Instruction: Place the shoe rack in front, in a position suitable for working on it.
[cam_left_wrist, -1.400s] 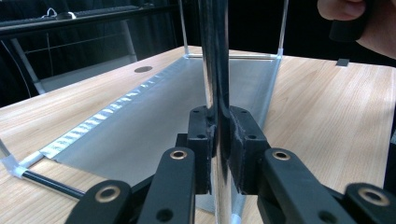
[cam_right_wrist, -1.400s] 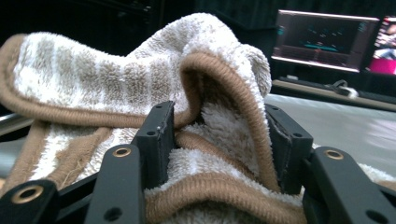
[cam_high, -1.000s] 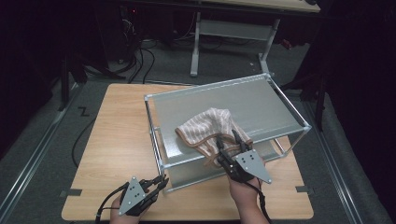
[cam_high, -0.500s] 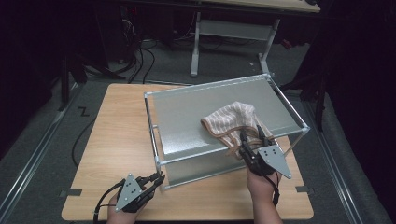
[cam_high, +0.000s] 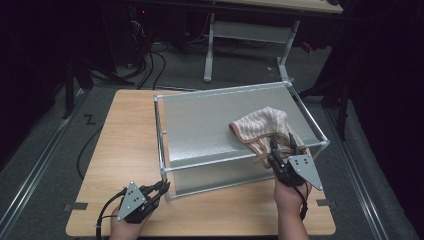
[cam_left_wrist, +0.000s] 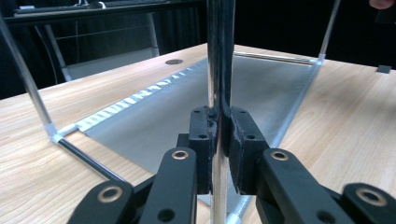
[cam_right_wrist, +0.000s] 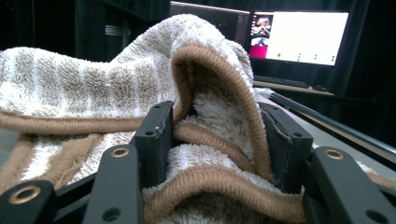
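we are clenching the right tongs (cam_right_wrist: 217, 140) on a bunched fold of the towel (cam_high: 262, 127), its thick brown hem bulging between the pads, while the left tongs (cam_left_wrist: 219, 144) are pinching tight on the near corner post of the metal frame (cam_high: 240, 92) and steadying it. we are judging the towel to be light, soft and limp: it is sagging wherever it is unsupported, so the corded hem is looking like the firmest place to grip, since the plush pile could slip. it is terry cloth, striped cream and tan with a brown border, and it is lying crumpled on the grey sheet stretched over the frame, toward its right near corner, above the wooden table (cam_high: 125, 135).
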